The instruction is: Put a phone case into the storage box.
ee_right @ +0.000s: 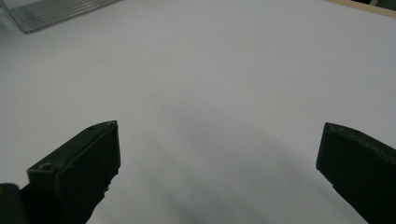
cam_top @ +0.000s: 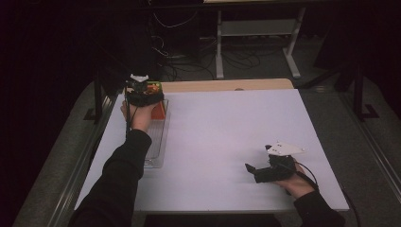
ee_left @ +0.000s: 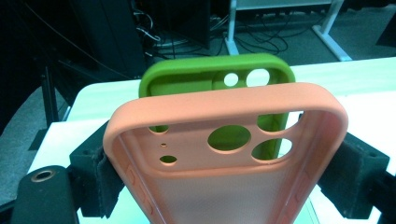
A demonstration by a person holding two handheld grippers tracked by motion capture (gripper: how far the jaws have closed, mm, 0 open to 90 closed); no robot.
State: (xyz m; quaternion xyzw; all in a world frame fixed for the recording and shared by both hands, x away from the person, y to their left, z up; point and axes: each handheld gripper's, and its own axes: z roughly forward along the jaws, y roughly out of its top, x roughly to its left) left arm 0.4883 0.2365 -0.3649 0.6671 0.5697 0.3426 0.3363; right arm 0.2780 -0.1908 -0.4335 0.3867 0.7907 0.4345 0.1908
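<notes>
Two soft silicone phone cases at the table's far-left corner: salmon-pink case [ee_left: 224, 154] clamped by its side edges in the left gripper [ee_left: 224, 182], over the clear plastic tray [cam_top: 156, 151], likely for lifting clear of the lime-green case [ee_left: 196, 77] behind. Right gripper [cam_top: 260, 170] idle, jaws wide apart, resting on the white tabletop [cam_top: 227, 132].

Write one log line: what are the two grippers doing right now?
left gripper: shut on orange phone case, over clear tray | green phone case: behind it | right gripper: open, empty, over white table
</notes>
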